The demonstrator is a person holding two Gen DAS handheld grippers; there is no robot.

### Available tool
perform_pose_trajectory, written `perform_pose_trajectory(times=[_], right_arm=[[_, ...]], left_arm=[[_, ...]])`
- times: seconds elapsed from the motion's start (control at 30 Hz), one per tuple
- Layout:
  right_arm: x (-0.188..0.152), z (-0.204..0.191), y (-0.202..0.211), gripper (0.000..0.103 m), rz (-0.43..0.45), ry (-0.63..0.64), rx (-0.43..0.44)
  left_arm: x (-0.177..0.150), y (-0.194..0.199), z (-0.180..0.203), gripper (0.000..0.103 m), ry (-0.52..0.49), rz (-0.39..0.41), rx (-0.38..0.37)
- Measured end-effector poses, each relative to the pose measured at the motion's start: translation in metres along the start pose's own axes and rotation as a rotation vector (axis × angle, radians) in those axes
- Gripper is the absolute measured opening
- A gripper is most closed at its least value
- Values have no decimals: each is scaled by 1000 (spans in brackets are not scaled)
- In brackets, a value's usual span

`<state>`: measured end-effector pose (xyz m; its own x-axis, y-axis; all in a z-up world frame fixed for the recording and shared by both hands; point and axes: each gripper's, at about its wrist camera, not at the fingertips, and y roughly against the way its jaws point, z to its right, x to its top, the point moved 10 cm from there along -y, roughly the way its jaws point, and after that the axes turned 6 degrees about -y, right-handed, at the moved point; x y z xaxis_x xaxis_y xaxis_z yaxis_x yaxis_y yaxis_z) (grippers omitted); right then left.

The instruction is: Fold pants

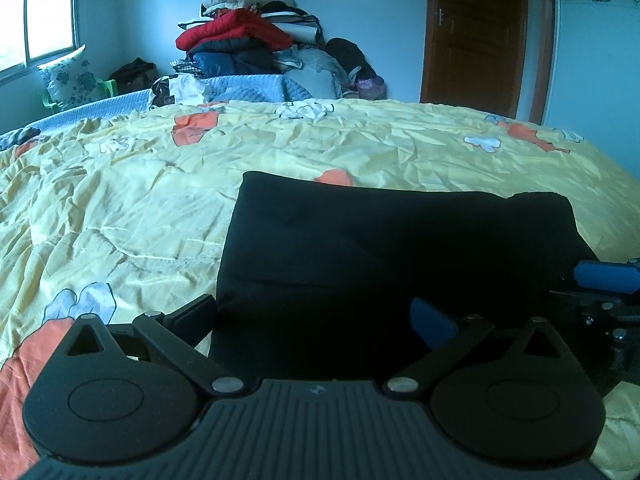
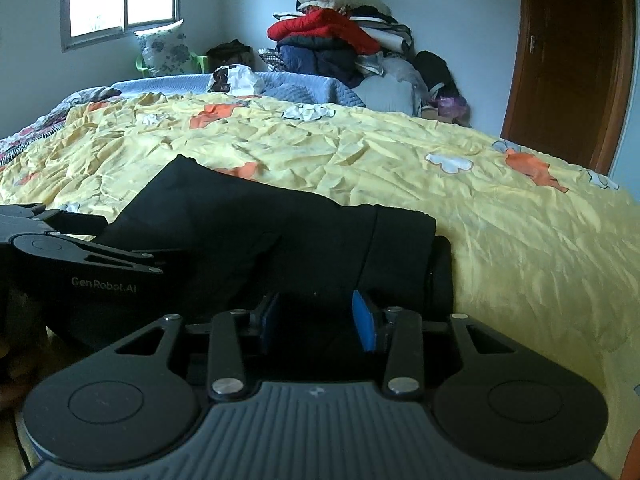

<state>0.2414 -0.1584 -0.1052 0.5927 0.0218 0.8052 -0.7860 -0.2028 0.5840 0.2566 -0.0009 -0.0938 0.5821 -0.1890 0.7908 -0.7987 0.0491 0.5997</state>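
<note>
The black pants (image 1: 380, 240) lie folded into a thick rectangle on the yellow bedspread (image 1: 120, 200). My left gripper (image 1: 320, 320) is open, its jaws wide apart astride the near edge of the pants. In the right wrist view the pants (image 2: 260, 232) show stacked layers at their right end. My right gripper (image 2: 318, 322) is open at the near right edge of the pants, blue pads (image 2: 364, 324) apart with dark cloth between them. The left gripper (image 2: 80, 256) shows at the left of that view, and the right gripper's blue finger (image 1: 604, 276) at the right of the left wrist view.
The wrinkled yellow bedspread (image 2: 440, 200) with orange and white prints covers the bed all around the pants. A tall heap of clothes (image 1: 248, 32) stands against the far wall. A brown door (image 1: 476, 32) is at the right, a window (image 1: 36, 12) at the left.
</note>
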Motion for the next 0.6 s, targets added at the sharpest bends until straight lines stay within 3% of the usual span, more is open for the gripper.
perform_pose_trajectory(times=[0.33, 0.43, 0.6], right_arm=[[-1, -10, 18, 40, 16, -6, -2], [-7, -7, 4, 48, 7, 31, -37], [4, -4, 18, 49, 20, -64, -32]], left_arm=[[-1, -1, -2, 103, 13, -1, 9], [-1, -1, -1, 103, 13, 0, 13], [-1, 6, -3, 103, 23, -8, 2]])
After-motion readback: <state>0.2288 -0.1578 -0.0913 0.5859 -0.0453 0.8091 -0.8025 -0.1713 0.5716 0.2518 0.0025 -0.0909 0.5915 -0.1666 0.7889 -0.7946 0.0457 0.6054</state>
